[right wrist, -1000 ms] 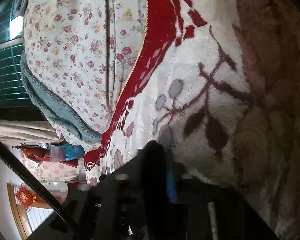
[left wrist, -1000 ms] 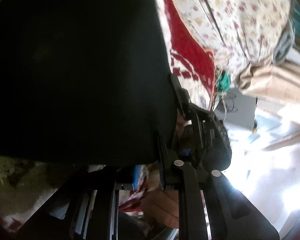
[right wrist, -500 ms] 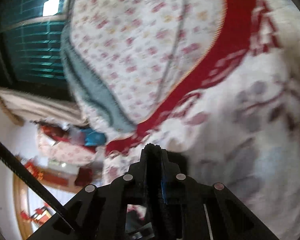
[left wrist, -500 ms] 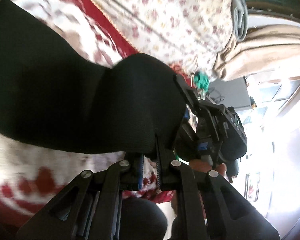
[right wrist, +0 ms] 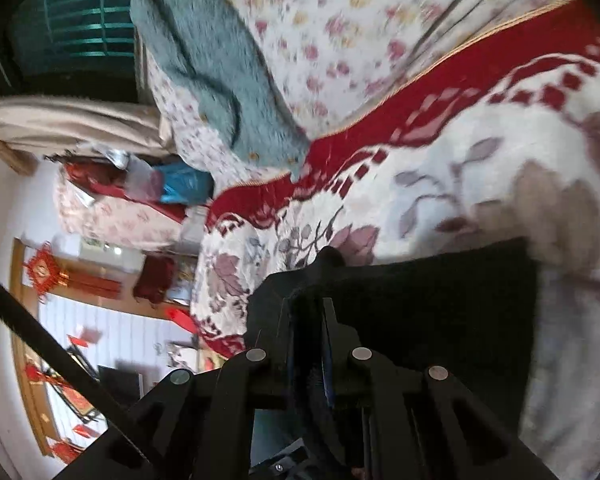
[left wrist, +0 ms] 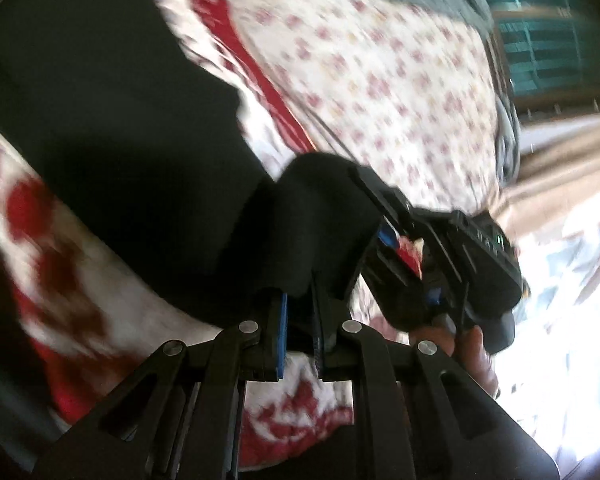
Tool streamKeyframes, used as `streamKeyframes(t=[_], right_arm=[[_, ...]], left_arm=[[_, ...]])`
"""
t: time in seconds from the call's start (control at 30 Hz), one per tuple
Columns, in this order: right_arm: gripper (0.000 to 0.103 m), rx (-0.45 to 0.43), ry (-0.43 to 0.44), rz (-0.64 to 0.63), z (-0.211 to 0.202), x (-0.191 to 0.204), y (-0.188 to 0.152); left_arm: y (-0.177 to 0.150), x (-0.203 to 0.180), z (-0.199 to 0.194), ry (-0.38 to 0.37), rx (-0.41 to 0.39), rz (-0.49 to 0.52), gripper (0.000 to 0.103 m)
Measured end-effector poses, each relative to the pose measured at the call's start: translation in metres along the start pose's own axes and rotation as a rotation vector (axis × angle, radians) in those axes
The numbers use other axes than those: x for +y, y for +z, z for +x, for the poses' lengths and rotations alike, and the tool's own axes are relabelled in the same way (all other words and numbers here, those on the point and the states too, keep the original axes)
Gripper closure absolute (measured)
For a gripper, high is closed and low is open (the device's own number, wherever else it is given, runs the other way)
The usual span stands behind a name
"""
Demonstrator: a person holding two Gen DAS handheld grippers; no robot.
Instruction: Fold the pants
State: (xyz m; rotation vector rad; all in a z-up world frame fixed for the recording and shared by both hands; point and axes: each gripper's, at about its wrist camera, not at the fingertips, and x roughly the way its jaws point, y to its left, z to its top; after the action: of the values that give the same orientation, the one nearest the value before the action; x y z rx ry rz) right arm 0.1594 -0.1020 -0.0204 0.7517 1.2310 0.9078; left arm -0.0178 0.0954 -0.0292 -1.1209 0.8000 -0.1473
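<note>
Clearly pinching black pants [left wrist: 112, 128] with the left gripper [left wrist: 300, 312], jaws closed down to the thickness of the cloth between the blue pads. Likewise clamping a bunched edge of the same pants [right wrist: 428, 304] in the right gripper [right wrist: 308, 320], jaws nearly together around the fabric. Draped across a white fleece blanket [right wrist: 480, 168] with red border and leaf pattern, beside a floral quilt [left wrist: 380, 80]. Visible too in the left view: the right gripper [left wrist: 384, 216], biting the raised fold.
</note>
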Motion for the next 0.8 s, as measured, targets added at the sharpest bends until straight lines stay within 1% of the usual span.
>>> streamKeyframes(t=[0.1, 0.17, 0.2, 0.33, 0.4, 0.43, 0.5, 0.53, 0.57, 0.6, 0.7, 0.77, 0.8], right_arm=[[0.092, 0.023, -0.032, -0.003, 0.029, 0.013, 0.001], [0.092, 0.033, -0.053, -0.011, 0.043, 0.022, 0.002], [0.092, 0.039, -0.055, -0.015, 0.048, 0.026, 0.002], [0.092, 0.053, -0.091, -0.038, 0.068, 0.044, 0.003], [0.092, 0.054, -0.148, -0.075, 0.075, 0.053, 0.002], [0.09, 0.055, -0.19, -0.097, 0.08, 0.058, 0.002], [0.07, 0.061, -0.256, -0.105, 0.09, 0.062, 0.001], [0.053, 0.061, -0.279, -0.098, 0.093, 0.062, 0.001], [0.05, 0.057, -0.276, -0.095, 0.094, 0.062, 0.0], [0.05, 0.061, -0.26, -0.091, 0.095, 0.063, 0.0], [0.05, 0.078, -0.181, -0.069, 0.096, 0.061, 0.0], [0.05, 0.08, -0.167, -0.055, 0.095, 0.06, -0.001], [0.05, 0.078, -0.17, -0.048, 0.094, 0.058, -0.001]], left_arm=[[0.013, 0.02, -0.014, -0.011, -0.033, -0.053, 0.094], [0.017, 0.028, -0.021, -0.026, -0.046, -0.067, 0.094], [0.016, 0.026, -0.022, -0.038, -0.049, -0.062, 0.094], [0.015, 0.023, -0.033, -0.014, -0.094, -0.026, 0.094], [0.014, 0.022, -0.03, -0.01, -0.082, -0.034, 0.094], [0.018, 0.023, -0.03, 0.004, -0.072, -0.031, 0.093], [0.023, 0.026, -0.033, 0.056, -0.053, -0.027, 0.091], [0.024, 0.026, -0.034, 0.072, -0.044, -0.032, 0.091], [0.026, 0.024, -0.035, 0.072, -0.043, -0.038, 0.09], [0.029, 0.025, -0.038, 0.066, -0.052, -0.051, 0.087], [0.033, 0.027, -0.047, 0.062, -0.081, -0.076, 0.087], [0.037, 0.031, -0.05, 0.05, -0.091, -0.096, 0.087], [0.038, 0.032, -0.052, 0.032, -0.086, -0.112, 0.087]])
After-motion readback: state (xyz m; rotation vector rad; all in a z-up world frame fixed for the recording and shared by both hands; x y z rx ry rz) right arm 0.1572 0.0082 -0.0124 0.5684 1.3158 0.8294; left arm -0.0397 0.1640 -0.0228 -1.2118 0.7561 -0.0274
